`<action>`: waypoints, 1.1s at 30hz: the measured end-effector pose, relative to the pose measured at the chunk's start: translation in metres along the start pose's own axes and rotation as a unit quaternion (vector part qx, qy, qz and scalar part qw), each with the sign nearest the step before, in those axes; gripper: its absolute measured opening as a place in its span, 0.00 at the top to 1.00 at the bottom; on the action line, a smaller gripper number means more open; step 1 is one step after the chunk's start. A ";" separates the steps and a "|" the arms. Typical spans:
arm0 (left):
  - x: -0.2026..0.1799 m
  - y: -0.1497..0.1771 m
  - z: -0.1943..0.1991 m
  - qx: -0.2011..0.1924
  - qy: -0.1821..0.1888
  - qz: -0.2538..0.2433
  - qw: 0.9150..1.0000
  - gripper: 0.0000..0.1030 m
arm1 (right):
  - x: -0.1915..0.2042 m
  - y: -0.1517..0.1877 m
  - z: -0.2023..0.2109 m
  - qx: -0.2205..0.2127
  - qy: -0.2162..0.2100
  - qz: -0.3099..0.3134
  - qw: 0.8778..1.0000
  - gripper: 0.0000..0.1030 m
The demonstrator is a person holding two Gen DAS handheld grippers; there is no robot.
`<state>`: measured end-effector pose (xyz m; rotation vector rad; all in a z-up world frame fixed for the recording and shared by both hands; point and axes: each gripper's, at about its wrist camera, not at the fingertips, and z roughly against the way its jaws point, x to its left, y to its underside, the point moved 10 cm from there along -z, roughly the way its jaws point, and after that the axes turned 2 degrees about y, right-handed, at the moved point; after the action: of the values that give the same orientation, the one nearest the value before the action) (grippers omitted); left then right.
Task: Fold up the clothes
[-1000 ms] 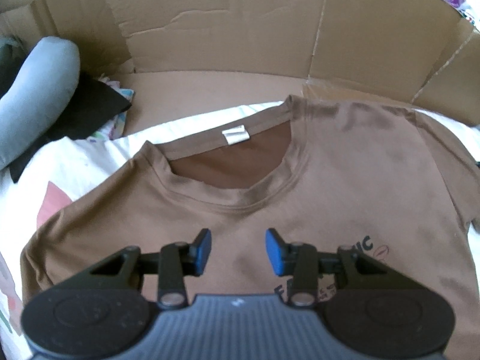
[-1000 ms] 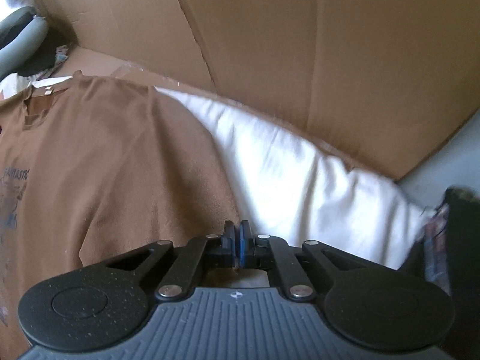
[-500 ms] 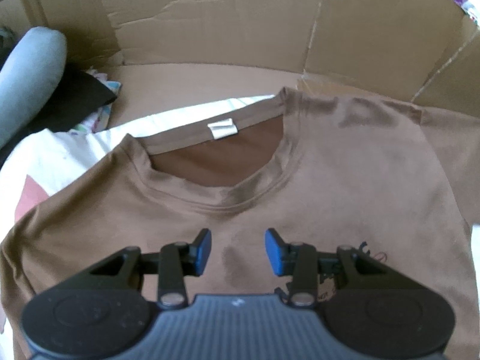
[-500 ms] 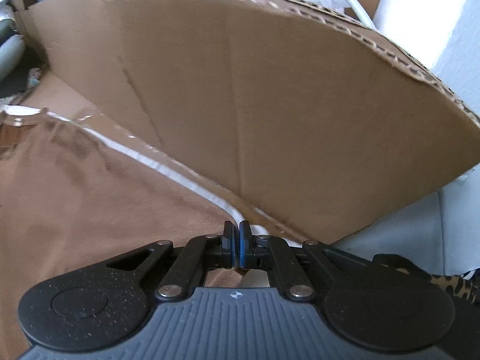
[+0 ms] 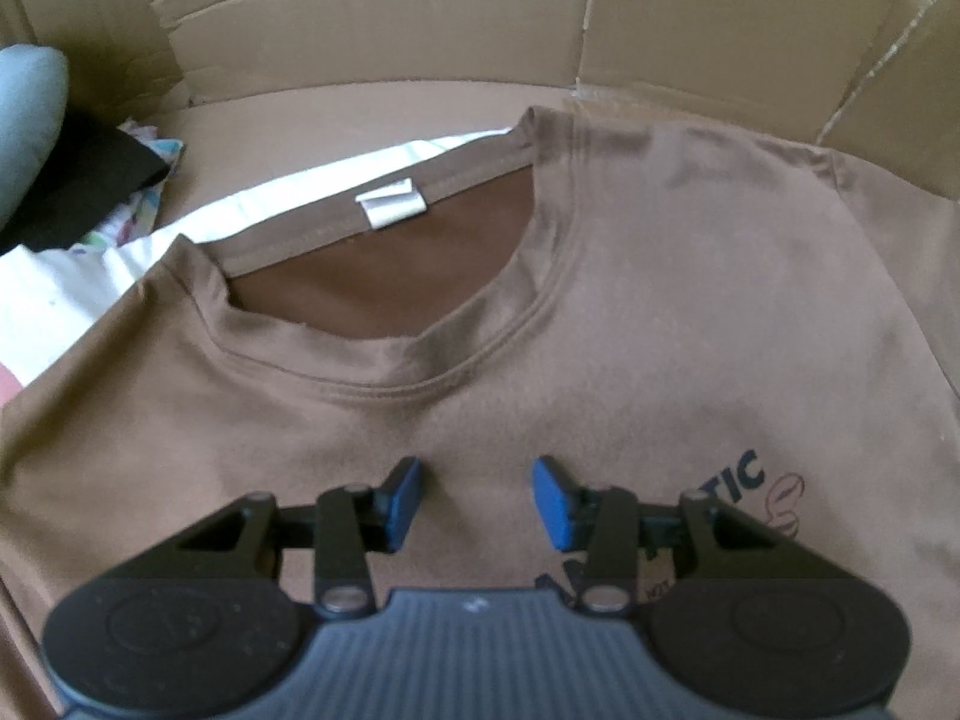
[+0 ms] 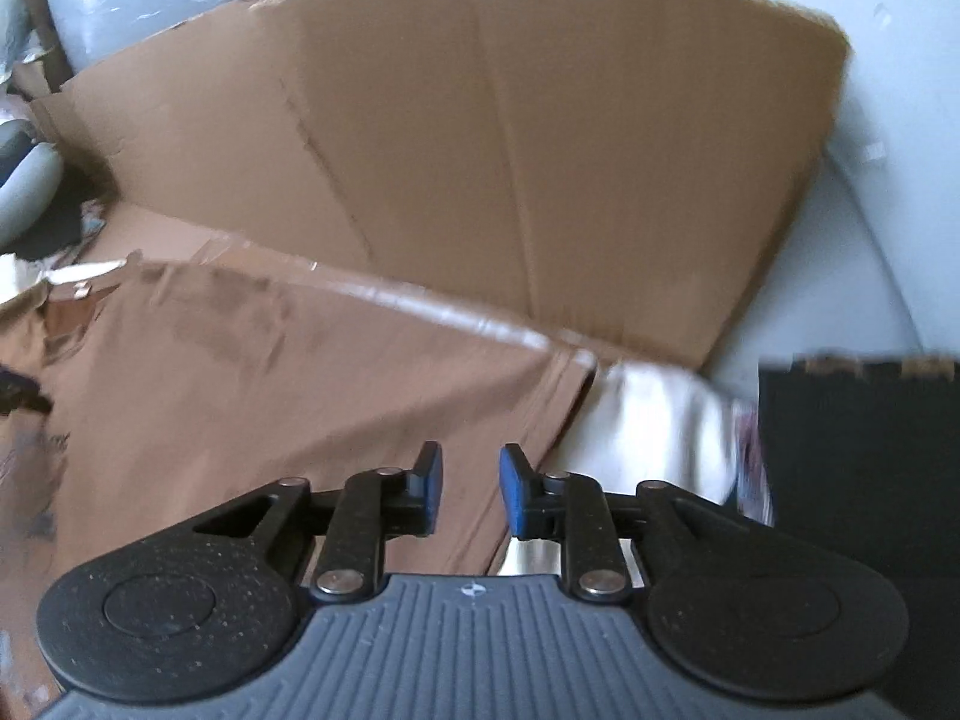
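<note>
A brown T-shirt (image 5: 660,312) lies spread flat, chest side up, with dark print at the lower right and a white neck label (image 5: 391,209). My left gripper (image 5: 477,495) hovers open just below the collar, nothing between its blue pads. In the right wrist view the same T-shirt (image 6: 270,396) shows its sleeve laid out toward the cardboard. My right gripper (image 6: 471,489) is open above the sleeve's edge, and it holds nothing.
Cardboard walls (image 5: 420,12) rise behind the shirt, and the cardboard panel (image 6: 540,150) stands close ahead of the right gripper. White bedding (image 6: 654,420) lies under the sleeve. A dark block (image 6: 864,450) sits at the right. Grey and black fabric (image 5: 54,168) lies at the left.
My right gripper was shut on the sleeve, carried it outward toward the cardboard, and has now opened and let it go. My left gripper has moved closer to the collar, still open.
</note>
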<state>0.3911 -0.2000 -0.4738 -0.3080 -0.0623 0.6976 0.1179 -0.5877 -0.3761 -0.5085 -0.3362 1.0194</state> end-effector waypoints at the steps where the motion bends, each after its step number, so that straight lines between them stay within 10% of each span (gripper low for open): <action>1: 0.000 0.000 -0.001 0.004 0.003 -0.001 1.000 0.56 | 0.002 0.006 0.003 0.001 -0.005 -0.005 1.000 0.69; 16: -0.019 -0.028 0.024 -0.006 0.026 -0.031 0.999 0.58 | 0.017 0.061 0.001 0.038 -0.036 -0.061 0.997 0.69; 19: -0.044 -0.041 0.029 -0.014 0.043 -0.051 0.998 0.58 | 0.019 0.071 -0.002 0.046 -0.040 -0.072 0.995 1.00; 28: -0.133 -0.064 0.046 -0.022 0.093 -0.131 0.987 0.58 | 0.008 0.057 0.018 0.037 -0.044 -0.092 0.994 1.00; 31: -0.161 -0.066 0.049 -0.020 0.108 -0.162 0.981 0.58 | 0.001 0.060 0.018 0.051 -0.057 -0.134 0.988 0.92; 33: -0.178 -0.066 0.049 -0.017 0.118 -0.179 0.977 0.58 | 0.000 0.065 0.018 0.047 -0.059 -0.154 0.985 0.66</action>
<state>0.2880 -0.3496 -0.3993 -0.3994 0.0950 0.2984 0.0621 -0.5557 -0.3969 -0.2985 -0.4551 0.7626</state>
